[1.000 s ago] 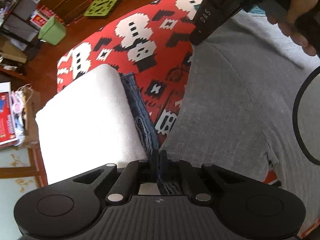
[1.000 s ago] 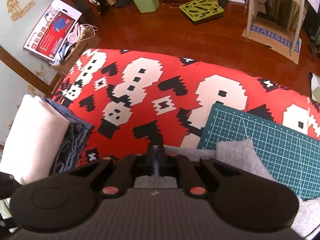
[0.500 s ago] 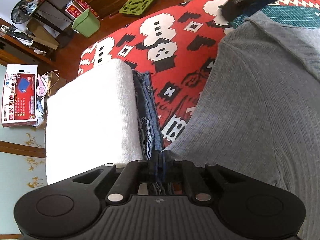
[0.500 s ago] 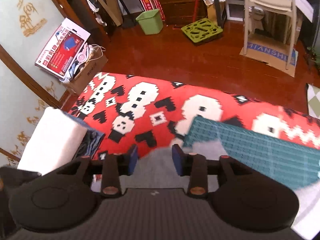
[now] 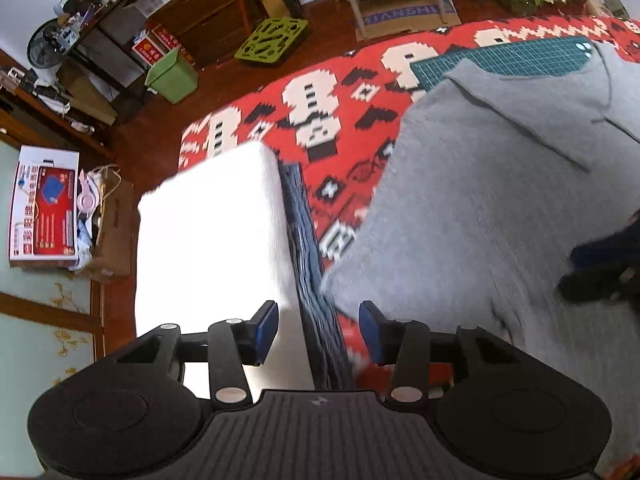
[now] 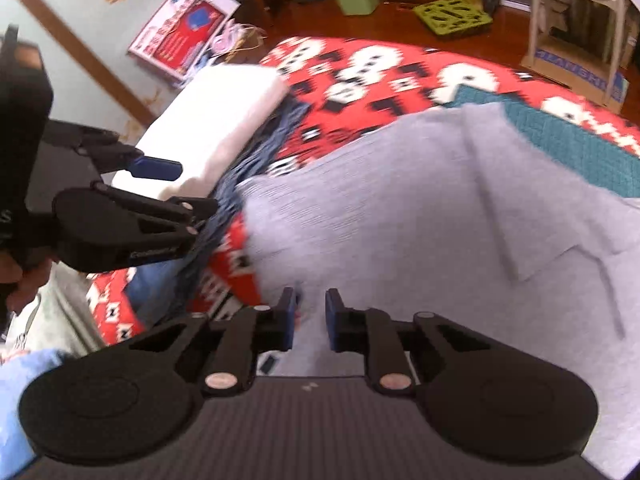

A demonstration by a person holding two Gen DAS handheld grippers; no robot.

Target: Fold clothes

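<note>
A: How are the fingers?
B: The left gripper (image 5: 318, 330) has its fingers wide apart, holding nothing. The right gripper (image 6: 311, 318) fingers are also apart, a smaller gap.
A: And the clothes?
B: The grey sweater (image 5: 480, 208) lies ahead of both; the white folded cloth (image 5: 212, 232) and jeans (image 5: 308, 248) lie ahead-left.

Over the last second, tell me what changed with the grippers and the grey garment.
Both grippers let go. The left gripper, shut on the grey garment a second ago, is now open and clear of it. The right gripper opened half a second ago and stays open above the garment, which lies spread on the red blanket. The white stack and the jeans beside it have not moved.
</note>
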